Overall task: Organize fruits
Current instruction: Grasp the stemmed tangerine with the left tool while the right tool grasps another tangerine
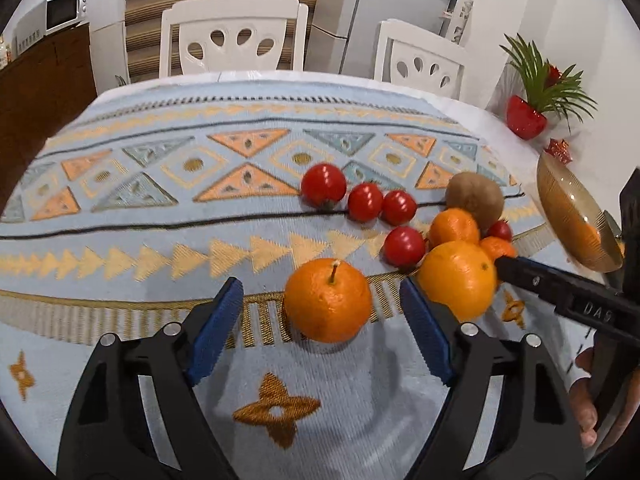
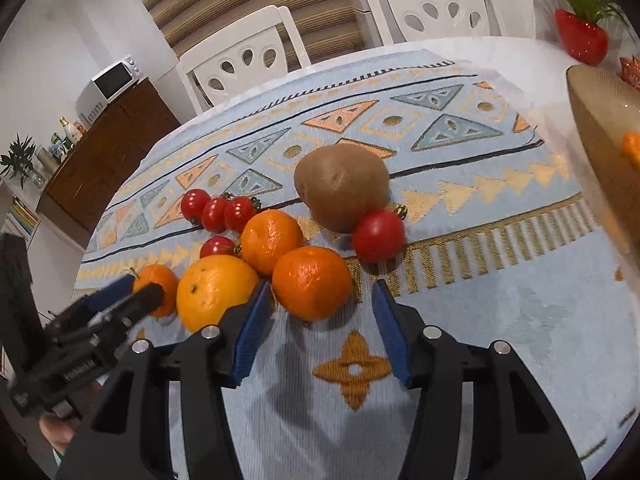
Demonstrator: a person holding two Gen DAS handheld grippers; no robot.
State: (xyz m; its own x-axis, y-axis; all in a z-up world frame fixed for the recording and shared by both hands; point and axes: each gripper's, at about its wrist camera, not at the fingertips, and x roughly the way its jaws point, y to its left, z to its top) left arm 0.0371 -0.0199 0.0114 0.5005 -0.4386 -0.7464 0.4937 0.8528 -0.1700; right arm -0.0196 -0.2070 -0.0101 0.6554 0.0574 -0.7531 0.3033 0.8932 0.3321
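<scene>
An orange with a stem [image 1: 328, 300] lies on the patterned cloth, just ahead of my left gripper [image 1: 321, 281], whose jaws stand open on either side of it. A mandarin [image 2: 312, 282] sits between the open tips of my right gripper [image 2: 320, 288], untouched. Left of that mandarin lie a large orange [image 2: 216, 292], another mandarin [image 2: 272, 240], a brown kiwi [image 2: 342, 186] and several cherry tomatoes [image 2: 378, 234]. At the right stands an amber glass bowl [image 1: 572, 216] with something orange inside.
Three tomatoes [image 1: 365, 202] lie in a row farther back. Two white chairs [image 1: 234, 36] stand behind the table. A red vase with a green plant [image 1: 524, 118] sits at the far right corner. A hand [image 1: 584, 400] holds the right tool.
</scene>
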